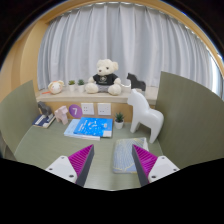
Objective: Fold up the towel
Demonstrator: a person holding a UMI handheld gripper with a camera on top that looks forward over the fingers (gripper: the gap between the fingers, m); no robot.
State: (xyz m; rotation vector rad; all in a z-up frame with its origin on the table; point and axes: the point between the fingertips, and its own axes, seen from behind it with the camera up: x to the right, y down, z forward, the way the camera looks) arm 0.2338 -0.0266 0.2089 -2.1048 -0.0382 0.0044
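Note:
A folded pale grey towel [127, 154] lies flat on the green table [45, 148], just ahead of my right finger and partly between the two fingers. My gripper [113, 160] is open above the table, with its purple pads [84, 160] wide apart and nothing held between them. The towel's near right edge is hidden behind the right finger.
A white toy horse [144, 115] stands right of the towel. A blue book [89, 127] lies beyond it. A purple cup [62, 113] and dark items [43, 120] sit at the left. A teddy bear [105, 76] sits on the windowsill. Green partitions [188, 110] flank the table.

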